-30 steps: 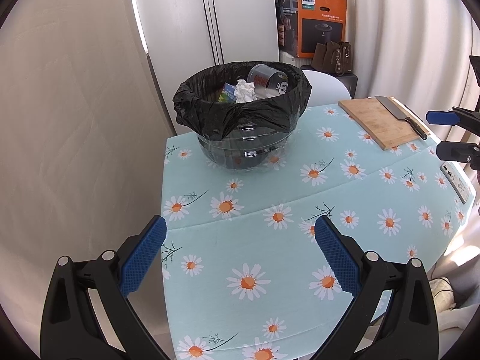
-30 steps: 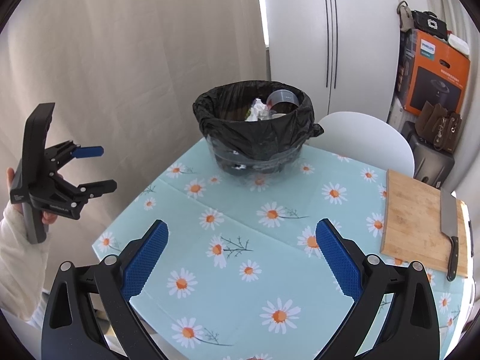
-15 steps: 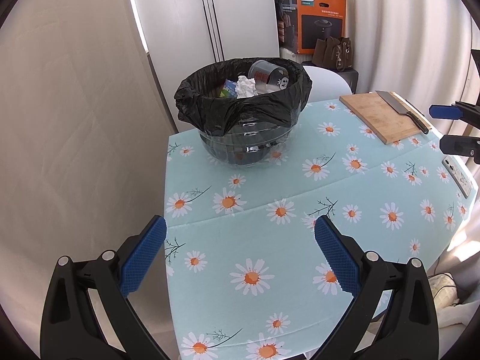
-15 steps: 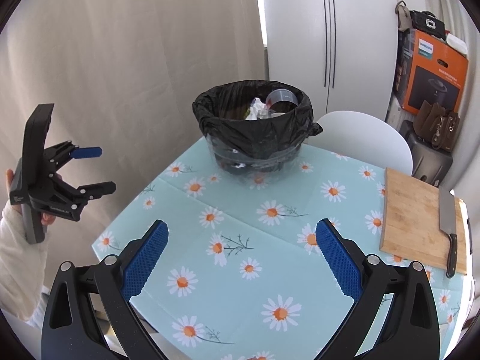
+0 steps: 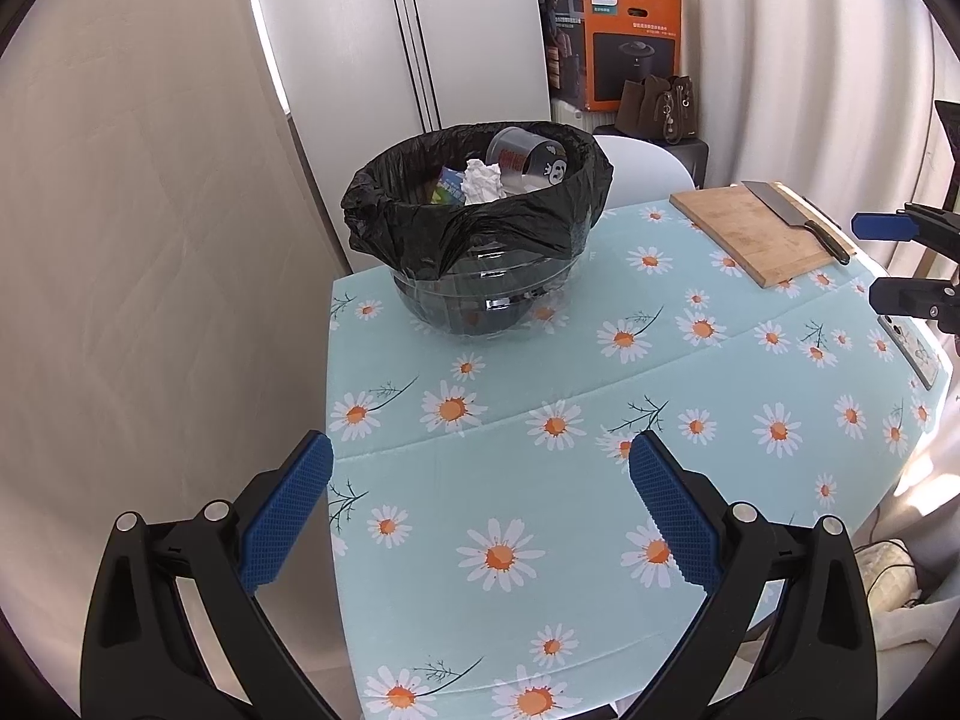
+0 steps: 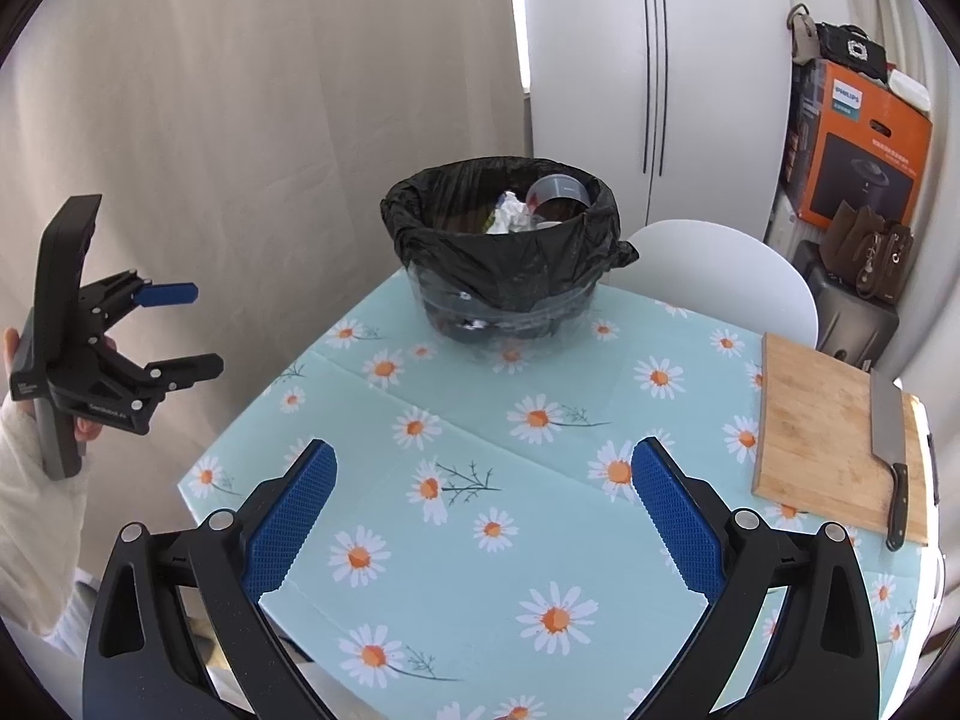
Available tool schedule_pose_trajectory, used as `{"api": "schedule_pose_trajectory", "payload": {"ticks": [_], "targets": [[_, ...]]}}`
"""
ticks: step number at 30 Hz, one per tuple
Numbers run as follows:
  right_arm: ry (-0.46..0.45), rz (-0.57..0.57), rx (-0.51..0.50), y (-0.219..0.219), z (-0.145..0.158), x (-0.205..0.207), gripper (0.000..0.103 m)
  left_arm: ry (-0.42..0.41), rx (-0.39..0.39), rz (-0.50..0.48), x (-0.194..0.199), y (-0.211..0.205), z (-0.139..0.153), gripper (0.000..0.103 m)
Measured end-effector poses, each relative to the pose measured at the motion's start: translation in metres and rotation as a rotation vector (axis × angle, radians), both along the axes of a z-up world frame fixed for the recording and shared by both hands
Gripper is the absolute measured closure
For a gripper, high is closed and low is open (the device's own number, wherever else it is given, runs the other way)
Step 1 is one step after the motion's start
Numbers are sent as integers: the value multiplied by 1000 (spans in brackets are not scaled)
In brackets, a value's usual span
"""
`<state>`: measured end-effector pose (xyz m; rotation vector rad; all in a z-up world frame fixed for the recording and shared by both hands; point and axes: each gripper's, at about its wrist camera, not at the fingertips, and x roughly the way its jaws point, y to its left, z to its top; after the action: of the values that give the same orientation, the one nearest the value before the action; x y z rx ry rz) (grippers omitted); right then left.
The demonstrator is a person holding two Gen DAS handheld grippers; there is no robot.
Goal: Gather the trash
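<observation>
A clear bin lined with a black bag (image 5: 480, 222) (image 6: 504, 246) stands at the far side of the daisy tablecloth (image 5: 540, 480). Inside lie a crumpled white tissue (image 5: 482, 181) (image 6: 510, 213), a plastic cup (image 5: 528, 159) (image 6: 558, 192) and a colourful wrapper (image 5: 449, 186). My left gripper (image 5: 480, 504) is open and empty above the near table edge; it also shows at the left of the right wrist view (image 6: 186, 330). My right gripper (image 6: 480, 504) is open and empty above the table; its fingers (image 5: 888, 258) show at the right edge of the left wrist view.
A wooden cutting board (image 5: 762, 234) (image 6: 834, 438) with a cleaver (image 5: 798, 216) (image 6: 891, 450) lies at the table's right. A white chair (image 6: 720, 264) stands behind the table. An orange box (image 5: 624, 42) and a brown bag (image 5: 660, 108) sit at the back. A remote (image 5: 909, 348) lies near the right edge.
Both grippers have drawn back and up slightly from the table. Both stay open and empty. The bin and its contents have not moved.
</observation>
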<state>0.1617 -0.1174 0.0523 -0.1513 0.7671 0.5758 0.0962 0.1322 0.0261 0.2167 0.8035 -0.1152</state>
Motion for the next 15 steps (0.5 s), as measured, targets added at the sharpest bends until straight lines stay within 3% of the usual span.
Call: {"api": "schedule_pose_trajectory", "payload": {"ticks": [15], "targets": [[3,11,13,2,2,-1,8,18,7,0,2,1,-2,6]]}}
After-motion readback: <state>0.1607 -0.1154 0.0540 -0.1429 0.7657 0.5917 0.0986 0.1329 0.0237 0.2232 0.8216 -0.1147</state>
